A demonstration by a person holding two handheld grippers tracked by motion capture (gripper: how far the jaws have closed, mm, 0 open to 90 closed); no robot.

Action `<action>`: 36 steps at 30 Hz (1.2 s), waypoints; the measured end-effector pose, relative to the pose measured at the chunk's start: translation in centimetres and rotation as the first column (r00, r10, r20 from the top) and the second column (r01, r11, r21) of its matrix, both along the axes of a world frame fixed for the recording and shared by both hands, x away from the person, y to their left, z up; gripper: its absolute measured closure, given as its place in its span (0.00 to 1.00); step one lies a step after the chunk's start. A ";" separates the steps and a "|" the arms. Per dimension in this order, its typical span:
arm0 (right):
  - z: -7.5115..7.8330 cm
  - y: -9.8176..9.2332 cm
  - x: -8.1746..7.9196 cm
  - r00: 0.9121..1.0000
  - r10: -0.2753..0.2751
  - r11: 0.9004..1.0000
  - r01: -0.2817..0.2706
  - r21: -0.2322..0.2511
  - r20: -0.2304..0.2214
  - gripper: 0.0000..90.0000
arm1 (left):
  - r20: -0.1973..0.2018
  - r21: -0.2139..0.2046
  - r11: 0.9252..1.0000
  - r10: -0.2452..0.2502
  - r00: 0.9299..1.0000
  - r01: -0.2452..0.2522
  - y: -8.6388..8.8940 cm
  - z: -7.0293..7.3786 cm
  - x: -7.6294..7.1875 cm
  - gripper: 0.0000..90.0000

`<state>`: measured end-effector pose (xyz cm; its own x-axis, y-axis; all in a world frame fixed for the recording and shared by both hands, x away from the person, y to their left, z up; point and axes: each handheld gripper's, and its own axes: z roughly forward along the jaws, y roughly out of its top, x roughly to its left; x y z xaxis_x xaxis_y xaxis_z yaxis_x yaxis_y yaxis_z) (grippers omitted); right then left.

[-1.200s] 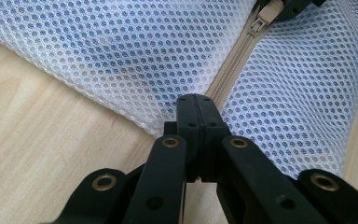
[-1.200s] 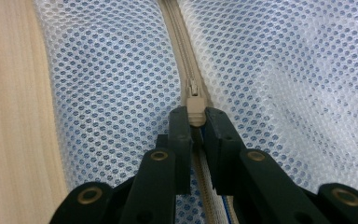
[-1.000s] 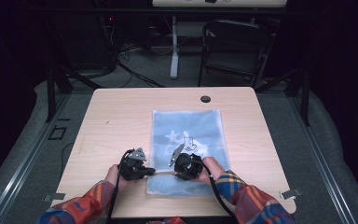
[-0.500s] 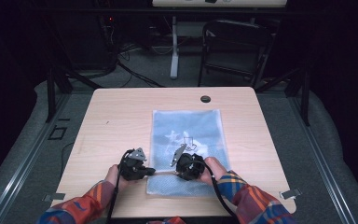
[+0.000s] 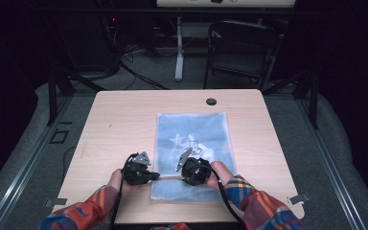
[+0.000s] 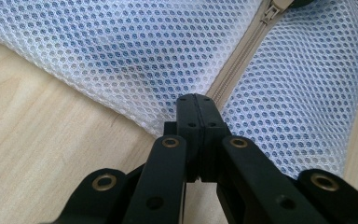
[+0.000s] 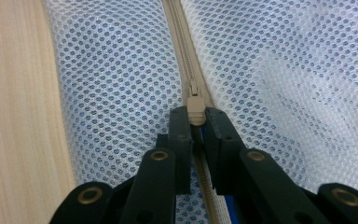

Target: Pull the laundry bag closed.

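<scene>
A pale blue mesh bag (image 5: 194,139) lies flat on the wooden table (image 5: 120,124), with a printed item showing dimly through it. A beige zipper (image 7: 182,46) runs along its near end. My left gripper (image 5: 154,176) is shut on the bag's edge (image 6: 121,56), right where the zipper (image 6: 242,56) ends. My right gripper (image 5: 179,178) faces it from the right and is shut on the beige zipper pull (image 7: 196,105), with mesh (image 7: 270,70) spread on both sides. The two grippers are close together, almost tip to tip.
A black round grommet (image 5: 211,101) sits near the table's far edge. A dark chair (image 5: 242,48) and loose cables (image 5: 124,67) are on the floor beyond the table. Bare wood lies left of the bag.
</scene>
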<state>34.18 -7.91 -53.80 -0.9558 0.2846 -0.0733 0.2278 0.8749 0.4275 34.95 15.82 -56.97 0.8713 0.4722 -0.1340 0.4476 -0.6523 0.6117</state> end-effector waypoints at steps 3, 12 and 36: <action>0.0 -0.1 0.0 1.000 -0.006 1.000 0.006 0.005 -0.007 0.91 | 0.003 0.003 1.000 -0.003 1.000 0.003 0.0 0.0 0.0 1.00; 0.1 -0.3 0.0 1.000 -0.006 1.000 0.006 0.007 -0.009 0.91 | -0.001 0.008 1.000 0.003 1.000 -0.003 -0.1 0.0 0.0 1.00; 0.3 -0.5 0.2 1.000 -0.003 1.000 0.003 -0.002 0.024 0.91 | -0.106 -0.016 1.000 -0.009 0.994 0.007 -0.8 0.0 0.0 1.00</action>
